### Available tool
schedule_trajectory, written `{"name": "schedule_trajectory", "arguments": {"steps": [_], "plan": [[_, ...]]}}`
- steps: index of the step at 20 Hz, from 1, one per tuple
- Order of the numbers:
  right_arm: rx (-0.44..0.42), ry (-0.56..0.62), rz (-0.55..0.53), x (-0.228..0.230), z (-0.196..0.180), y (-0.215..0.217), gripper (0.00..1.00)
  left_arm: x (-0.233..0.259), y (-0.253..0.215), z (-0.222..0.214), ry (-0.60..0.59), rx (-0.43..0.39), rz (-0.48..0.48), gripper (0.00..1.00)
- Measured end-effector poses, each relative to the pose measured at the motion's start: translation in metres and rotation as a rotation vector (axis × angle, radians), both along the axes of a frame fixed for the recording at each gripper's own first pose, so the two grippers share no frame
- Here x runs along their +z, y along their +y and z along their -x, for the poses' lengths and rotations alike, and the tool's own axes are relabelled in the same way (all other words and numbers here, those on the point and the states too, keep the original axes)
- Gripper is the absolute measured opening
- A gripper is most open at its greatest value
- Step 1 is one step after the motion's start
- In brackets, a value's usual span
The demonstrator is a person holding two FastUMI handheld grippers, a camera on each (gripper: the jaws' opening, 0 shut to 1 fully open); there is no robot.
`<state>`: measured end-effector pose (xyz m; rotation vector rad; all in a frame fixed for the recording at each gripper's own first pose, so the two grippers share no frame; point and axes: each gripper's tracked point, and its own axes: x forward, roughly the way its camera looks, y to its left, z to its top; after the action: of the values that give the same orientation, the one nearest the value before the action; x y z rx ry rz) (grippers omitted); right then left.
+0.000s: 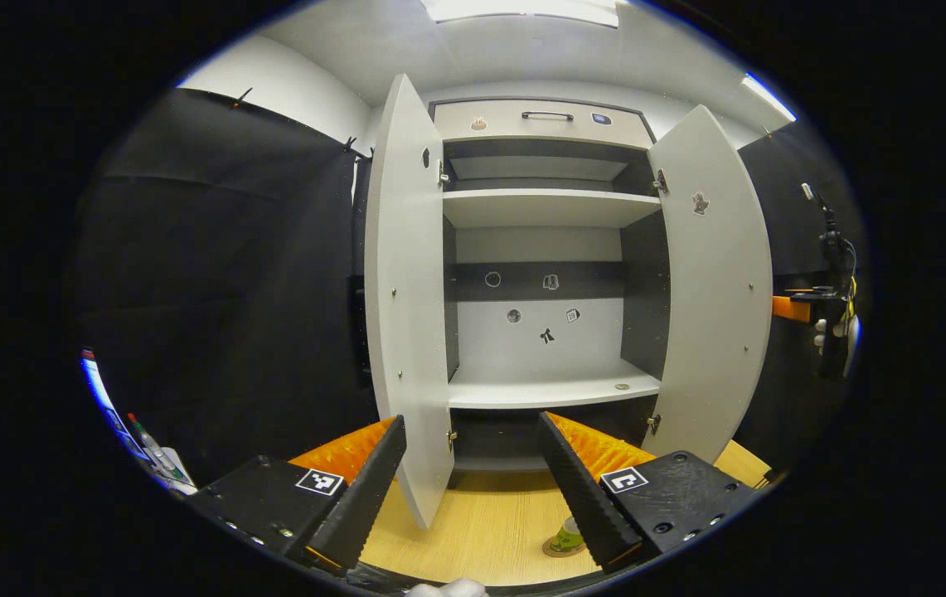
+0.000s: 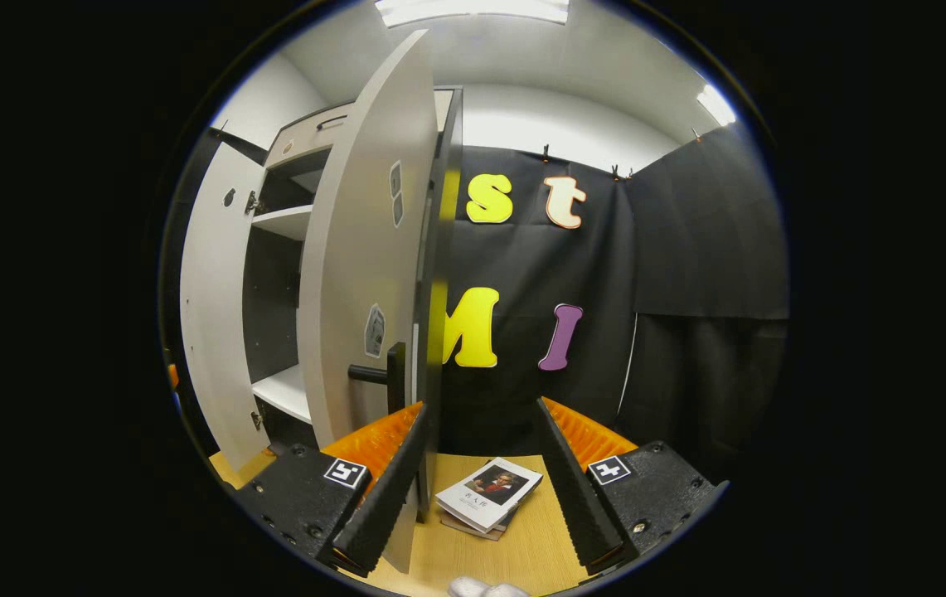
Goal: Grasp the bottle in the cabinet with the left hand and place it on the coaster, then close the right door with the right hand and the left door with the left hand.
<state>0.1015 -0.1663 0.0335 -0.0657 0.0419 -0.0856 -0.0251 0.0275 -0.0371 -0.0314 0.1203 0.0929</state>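
Observation:
The white cabinet stands with both doors swung wide, and its shelves are bare. A small green bottle sits upright on a round coaster on the wooden table, partly hidden behind one finger of my left gripper. That gripper is open and empty, low in front of the cabinet, with the left door just ahead. My right gripper is open too. The right door, with its black handle, rises close by its left finger. The right door hangs far open.
A gloved hand holds the other gripper past the right door's outer side. Two books lie on the table between my right gripper's fingers. The left door stands farther off. Pens lie at the far left. Black cloth walls close in the booth.

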Motion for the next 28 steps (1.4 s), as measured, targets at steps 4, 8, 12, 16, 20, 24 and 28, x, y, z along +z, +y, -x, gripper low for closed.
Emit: {"name": "schedule_trajectory", "arguments": {"steps": [4, 8, 12, 16, 20, 24, 28], "plan": [[0.085, 0.025, -0.05, -0.004, -0.001, 0.031, 0.8, 0.002, 0.003, 0.0, -0.001, 0.012, -0.006, 0.97], [0.169, 0.031, -0.046, -0.005, -0.006, 0.068, 0.8, 0.006, 0.002, 0.001, -0.009, 0.017, -0.015, 0.96], [0.226, 0.016, -0.024, -0.006, -0.019, 0.1, 0.8, 0.005, 0.007, 0.011, -0.006, 0.05, -0.017, 0.96], [0.315, 0.029, 0.029, -0.018, -0.03, 0.136, 0.79, 0.003, 0.016, 0.018, 0.002, 0.076, -0.022, 0.96], [0.348, 0.029, 0.047, -0.024, -0.022, 0.153, 0.82, 0.005, 0.024, 0.024, -0.004, 0.093, -0.026, 0.96], [0.375, 0.058, 0.037, -0.028, -0.008, 0.161, 0.82, -0.001, 0.039, 0.023, 0.008, 0.103, -0.025, 0.96], [0.355, 0.063, 0.031, -0.03, 0.017, 0.164, 0.82, -0.005, 0.068, 0.013, 0.013, 0.116, -0.03, 0.96]]}}
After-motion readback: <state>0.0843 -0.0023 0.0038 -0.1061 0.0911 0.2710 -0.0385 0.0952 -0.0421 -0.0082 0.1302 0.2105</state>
